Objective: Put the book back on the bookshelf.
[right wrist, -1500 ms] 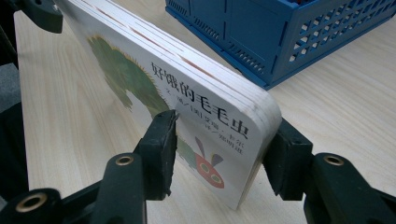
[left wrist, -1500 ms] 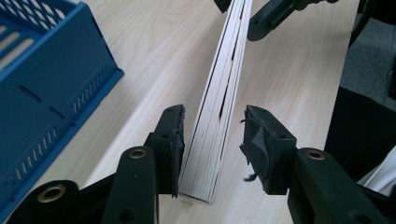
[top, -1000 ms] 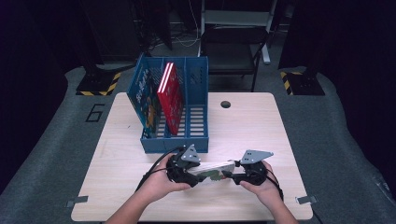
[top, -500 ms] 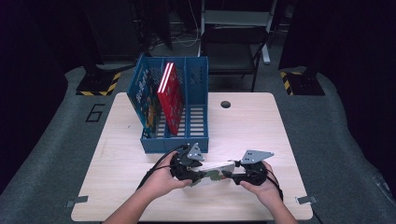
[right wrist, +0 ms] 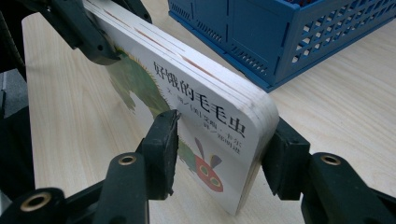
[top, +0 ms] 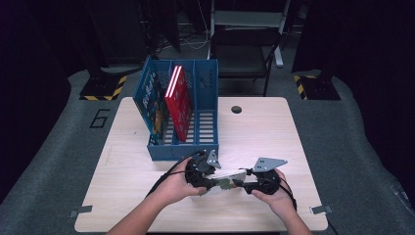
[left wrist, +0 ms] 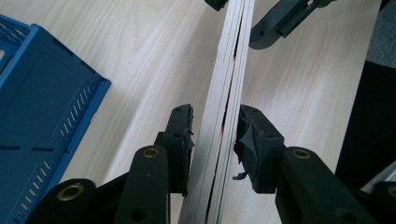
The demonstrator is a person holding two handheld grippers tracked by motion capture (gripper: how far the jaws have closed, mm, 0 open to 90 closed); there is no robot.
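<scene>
White board book (top: 226, 179), 2 grippers clamping, 1 blue rack (top: 182, 122)

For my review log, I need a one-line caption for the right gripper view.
Right gripper clamps a corner of the white board book beside the blue file rack.

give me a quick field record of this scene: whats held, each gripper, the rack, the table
held thing: white board book with a caterpillar on its cover, held between both grippers above the table
left gripper: jaws have just been closing, now on the book's edge
right gripper: shut on the other end of the book
rack: blue file rack, behind the grippers
in rack: red book and blue book, leaning in the left compartments; right compartment empty
table: light wood table, dark hole near its far edge
</scene>
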